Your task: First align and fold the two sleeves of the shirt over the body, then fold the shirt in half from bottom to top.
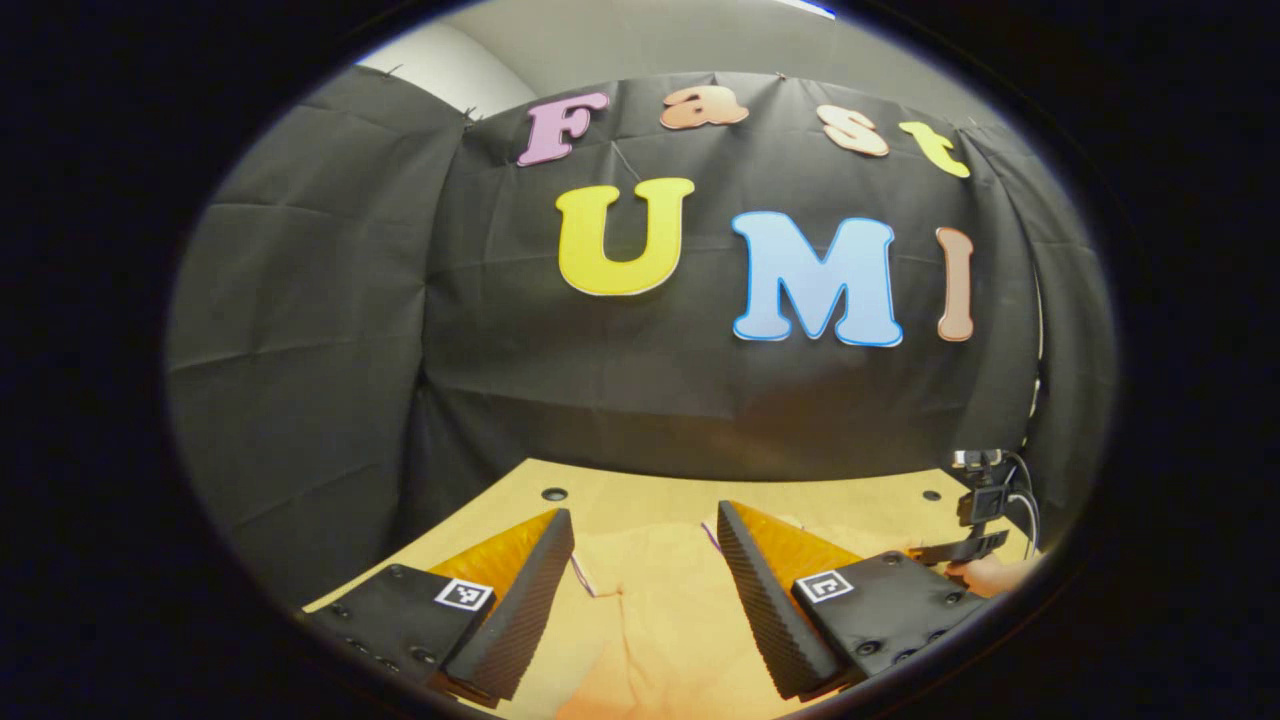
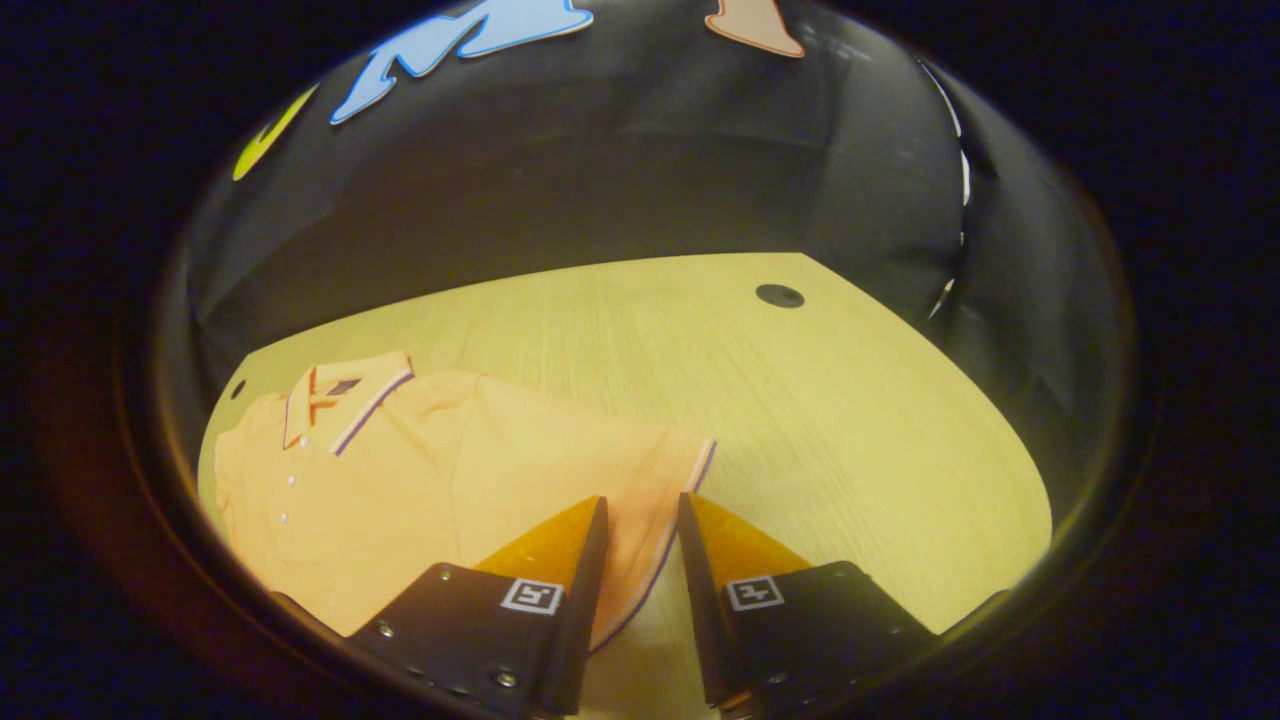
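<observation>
The right claw [image 2: 640, 520] stands released astride the shirt [image 2: 450, 480] sleeve hem [image 2: 690, 480]; closing shallow (thin fabric) could miss it. The left claw [image 1: 645, 560], also released, hovers over the shirt.

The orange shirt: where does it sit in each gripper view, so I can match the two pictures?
Left gripper view: the shirt lies low in the centre, on the table between this gripper's two fingers.
Right gripper view: it lies lower left, collar up-left, one sleeve running between the fingers.
Shared landmark: the wooden table with its round dark hole.
</observation>
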`<move>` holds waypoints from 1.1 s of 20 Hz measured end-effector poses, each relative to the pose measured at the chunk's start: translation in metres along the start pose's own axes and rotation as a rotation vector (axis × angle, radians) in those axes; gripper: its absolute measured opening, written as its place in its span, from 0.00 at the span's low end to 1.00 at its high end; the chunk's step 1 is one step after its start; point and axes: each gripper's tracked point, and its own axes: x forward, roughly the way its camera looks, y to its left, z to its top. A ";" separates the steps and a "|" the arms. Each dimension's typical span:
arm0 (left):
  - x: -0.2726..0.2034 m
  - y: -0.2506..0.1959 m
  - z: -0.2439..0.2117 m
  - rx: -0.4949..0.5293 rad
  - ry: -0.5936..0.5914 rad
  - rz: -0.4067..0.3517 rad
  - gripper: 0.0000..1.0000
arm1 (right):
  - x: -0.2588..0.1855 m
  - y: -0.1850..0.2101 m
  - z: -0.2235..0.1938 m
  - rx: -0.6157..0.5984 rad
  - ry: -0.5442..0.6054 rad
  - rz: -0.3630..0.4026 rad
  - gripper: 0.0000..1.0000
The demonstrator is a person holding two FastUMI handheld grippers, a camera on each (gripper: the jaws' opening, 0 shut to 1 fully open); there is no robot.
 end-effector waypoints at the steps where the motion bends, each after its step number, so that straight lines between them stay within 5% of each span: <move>1: 0.000 -0.004 -0.002 -0.007 0.004 -0.002 0.97 | 0.002 0.004 -0.003 0.017 0.021 0.020 0.42; 2: 0.000 -0.007 -0.004 -0.013 0.008 -0.002 0.97 | 0.000 0.006 0.001 0.040 0.014 0.017 0.14; 6: -0.005 -0.016 -0.006 -0.017 0.016 0.000 0.94 | 0.001 0.010 0.002 0.077 0.044 0.048 0.03; 12: -0.004 -0.013 0.007 0.011 -0.018 -0.009 0.97 | -0.017 0.020 0.033 0.057 -0.044 0.066 0.03; 22: -0.002 0.012 0.010 0.004 -0.026 -0.019 0.94 | -0.051 0.096 0.065 -0.003 -0.130 0.204 0.02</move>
